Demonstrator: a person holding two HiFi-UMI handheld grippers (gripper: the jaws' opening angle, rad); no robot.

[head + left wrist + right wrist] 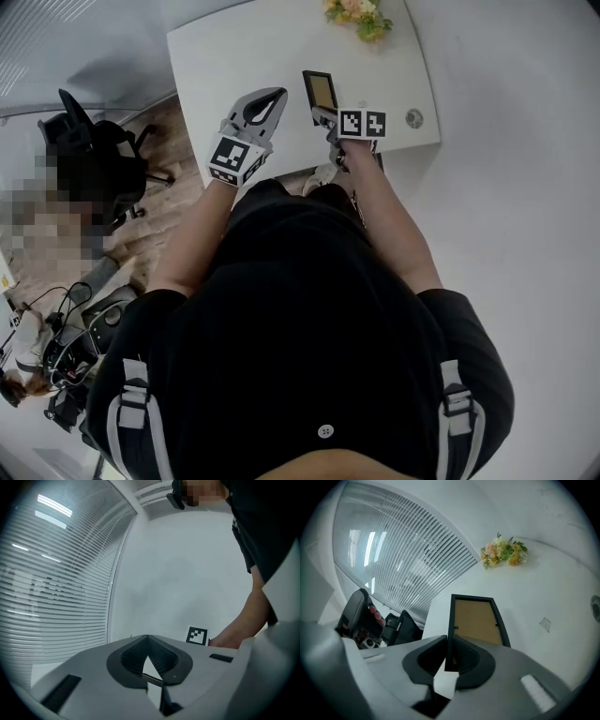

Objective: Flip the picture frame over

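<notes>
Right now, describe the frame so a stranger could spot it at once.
Find the white table. Near its front edge, this side of the flowers, the right gripper pinches the frame. It is the only dark rectangle: black border, brown panel.

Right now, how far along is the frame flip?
Done: the right gripper is clamped on the picture frame's left edge.
In hand: the frame is gripped with its brown backing facing the camera.
To do: lay it down turned over and let go.
The left gripper is shut, empty and off the frame.
</notes>
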